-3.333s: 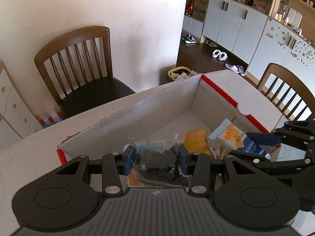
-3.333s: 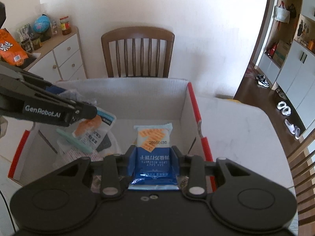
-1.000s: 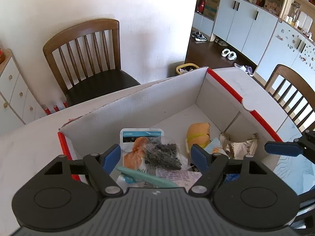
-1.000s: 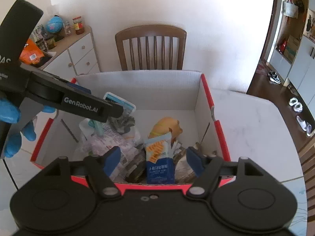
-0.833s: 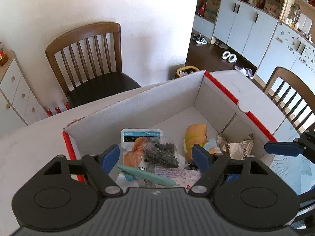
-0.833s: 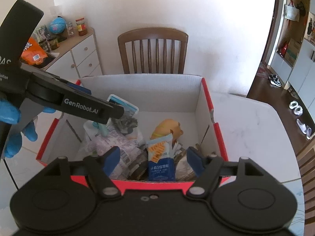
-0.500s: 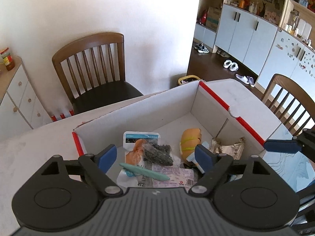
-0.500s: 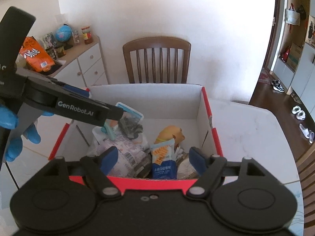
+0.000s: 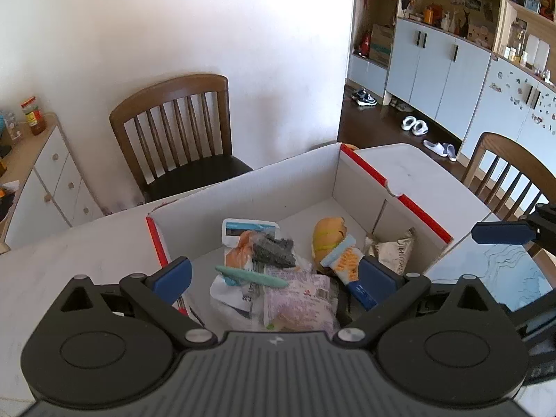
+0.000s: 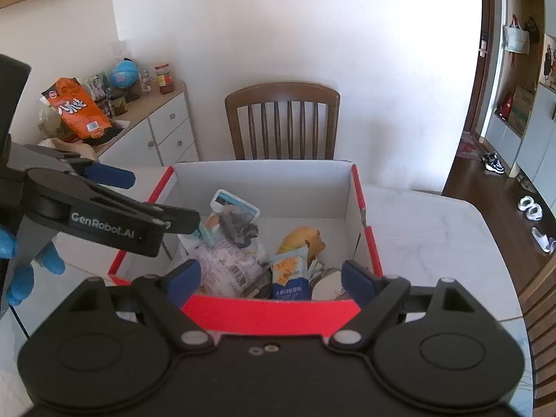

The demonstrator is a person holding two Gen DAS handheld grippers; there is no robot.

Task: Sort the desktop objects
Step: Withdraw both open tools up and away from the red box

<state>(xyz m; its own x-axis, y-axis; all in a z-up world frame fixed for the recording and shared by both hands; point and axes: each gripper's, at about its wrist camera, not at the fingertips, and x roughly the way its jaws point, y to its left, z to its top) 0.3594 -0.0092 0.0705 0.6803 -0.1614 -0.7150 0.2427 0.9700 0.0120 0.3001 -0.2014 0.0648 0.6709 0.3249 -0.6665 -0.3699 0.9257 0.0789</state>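
The box (image 10: 361,208) at twelve o'clock holds heaped packets that could spill if either emptily opening gripper (image 9: 276,274) (image 10: 269,279) clips its rim.

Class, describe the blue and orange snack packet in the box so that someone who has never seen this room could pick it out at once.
Find the white cardboard box with red edges on the table. Near its front wall, a small packet stands upright beside a yellow-orange bun-like item. It alone has an orange-patterned top half over a dark blue bottom half.
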